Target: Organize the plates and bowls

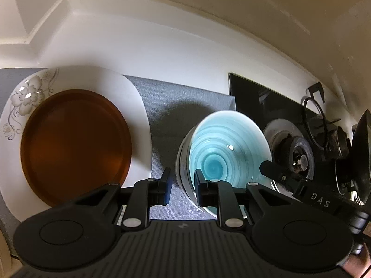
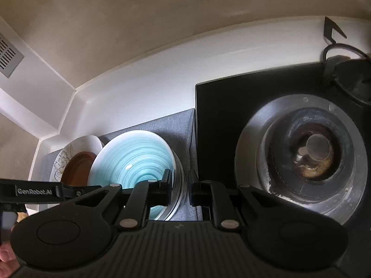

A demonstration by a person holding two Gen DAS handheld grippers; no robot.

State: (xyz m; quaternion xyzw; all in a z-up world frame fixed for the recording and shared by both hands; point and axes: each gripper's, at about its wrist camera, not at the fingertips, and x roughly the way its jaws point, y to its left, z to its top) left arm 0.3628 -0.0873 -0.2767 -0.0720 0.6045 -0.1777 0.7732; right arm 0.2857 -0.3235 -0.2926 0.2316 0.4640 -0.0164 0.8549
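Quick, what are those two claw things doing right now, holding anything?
Left gripper: closed on the left rim of the blue bowl.
Right gripper: closed on its right rim.

White counter (image 1: 162, 53), grey mat (image 1: 167, 106), black hob (image 2: 222, 120).

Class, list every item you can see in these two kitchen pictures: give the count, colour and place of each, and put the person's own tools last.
Bowls: a stack, top one turquoise, on the mat beside the hob; exact count unclear.
Brown plate: one, on the white plate.
White plate: one, flower pattern, mat's left end.
Mat: one, grey, on the worktop.
Hob: one, black, right of the mat.
Burner: one, grey and black, on the hob.
Left claw: black, gripping the bowls' left rim.
Right claw: black, gripping the bowls' right rim.
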